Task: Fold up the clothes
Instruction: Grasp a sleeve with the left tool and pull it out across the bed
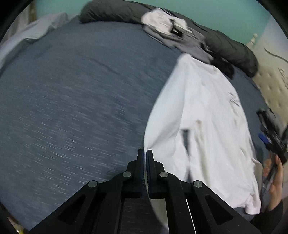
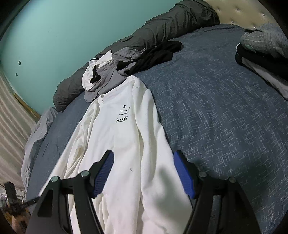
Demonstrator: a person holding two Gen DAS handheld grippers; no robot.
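Shirt (image 2: 124, 144) lies on bed (image 2: 225, 126), clothes pile (image 2: 115, 72) behind.

Bed cover (image 2: 225, 117): blue woven, spread beneath and ahead of both jaws.
Rolled duvet (image 2: 162, 30): dark grey, far ahead of the jaws, against the wall.
Wall (image 2: 54, 27): teal, beyond the duvet.
Headboard (image 2: 243, 12): beige, tufted, far ahead-right of the right jaws.

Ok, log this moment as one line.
task: fold clothes | left gripper: shut on white shirt edge | right gripper: open above shirt | surface: blue bed
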